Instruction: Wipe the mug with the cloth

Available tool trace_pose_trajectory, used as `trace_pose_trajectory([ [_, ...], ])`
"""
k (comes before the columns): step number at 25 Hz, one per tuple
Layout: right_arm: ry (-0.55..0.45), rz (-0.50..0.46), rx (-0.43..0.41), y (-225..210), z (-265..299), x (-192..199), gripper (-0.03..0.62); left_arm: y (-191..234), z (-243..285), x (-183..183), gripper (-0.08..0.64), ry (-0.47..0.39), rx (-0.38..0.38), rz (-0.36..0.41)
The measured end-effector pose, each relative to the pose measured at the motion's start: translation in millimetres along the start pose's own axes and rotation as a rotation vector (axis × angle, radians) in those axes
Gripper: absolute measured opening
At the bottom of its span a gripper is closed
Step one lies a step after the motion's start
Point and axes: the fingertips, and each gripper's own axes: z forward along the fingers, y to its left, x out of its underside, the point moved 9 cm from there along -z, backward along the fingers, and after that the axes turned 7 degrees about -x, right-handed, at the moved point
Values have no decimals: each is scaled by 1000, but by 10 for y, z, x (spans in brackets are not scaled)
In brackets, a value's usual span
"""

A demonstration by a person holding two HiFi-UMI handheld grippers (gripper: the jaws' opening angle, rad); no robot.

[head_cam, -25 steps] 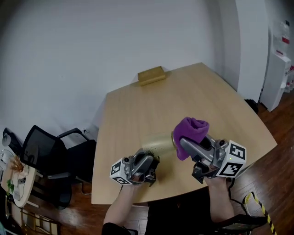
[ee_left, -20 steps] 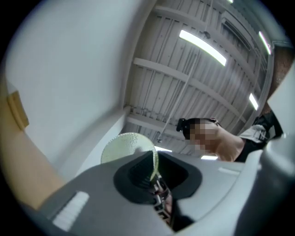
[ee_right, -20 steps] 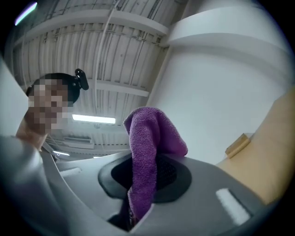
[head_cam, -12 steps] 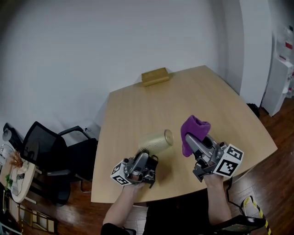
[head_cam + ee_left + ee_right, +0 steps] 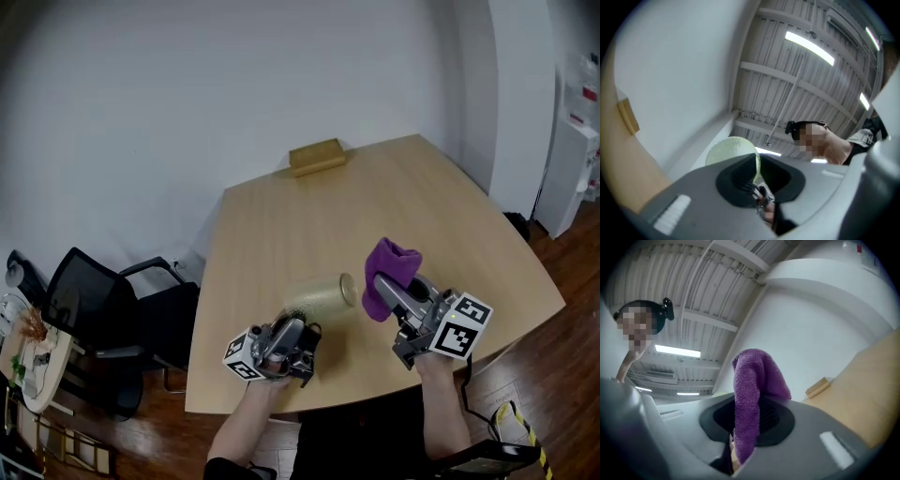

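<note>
A pale green-gold mug (image 5: 322,297) lies on its side in the air above the table (image 5: 281,225), its mouth facing right. My left gripper (image 5: 302,325) is shut on it from below. In the left gripper view the mug (image 5: 730,149) rises just past the jaws, which pinch its thin edge. My right gripper (image 5: 382,289) is shut on a purple cloth (image 5: 388,265) bunched over its tips. The cloth hangs just to the right of the mug's mouth, close to the rim. The right gripper view shows the cloth (image 5: 751,390) standing up between the jaws.
A small wooden block (image 5: 317,156) lies at the table's far edge. A black office chair (image 5: 98,319) and a small round side table (image 5: 33,366) stand to the left. A white cabinet (image 5: 570,150) stands at the right. The white wall is behind the table.
One second ago the cloth was pressed at the mug's mouth. The right gripper then dropped and drew away to the right, and has since come back near the rim. The left gripper hardly moved.
</note>
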Motion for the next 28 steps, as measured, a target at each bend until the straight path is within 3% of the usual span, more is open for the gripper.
trace_pose_trajectory([
  [4, -87, -112, -146, 349, 44, -272, 52, -13, 7, -45, 44, 16, -8, 13],
  [6, -63, -143, -225, 487, 146, -272, 52, -30, 48, -14, 44, 28, 5, 10],
  [8, -39, -131, -246, 473, 221, -185, 52, -80, 102, 28, 44, 44, 35, 5],
  [10, -29, -89, -183, 277, 200, -93, 52, -121, 128, 55, 51, 63, 55, 10],
  [13, 51, -10, 9, -137, 79, 90, 52, -89, 113, 52, 46, 133, 26, 60],
  [16, -13, 89, 77, -365, -144, 147, 52, 124, 113, -36, 44, 372, -97, 240],
  [19, -68, 118, 108, -518, -272, 131, 52, 538, 189, -193, 44, 730, -214, 501],
  [21, -79, 142, 100, -598, -275, 173, 52, 894, 232, -262, 44, 956, -261, 633],
  [24, -70, 166, 91, -655, -268, 276, 52, 1372, 351, -317, 46, 1221, -307, 704],
  [28, -69, 222, 91, -711, -281, 405, 52, 1876, 549, -277, 46, 1502, -318, 688],
])
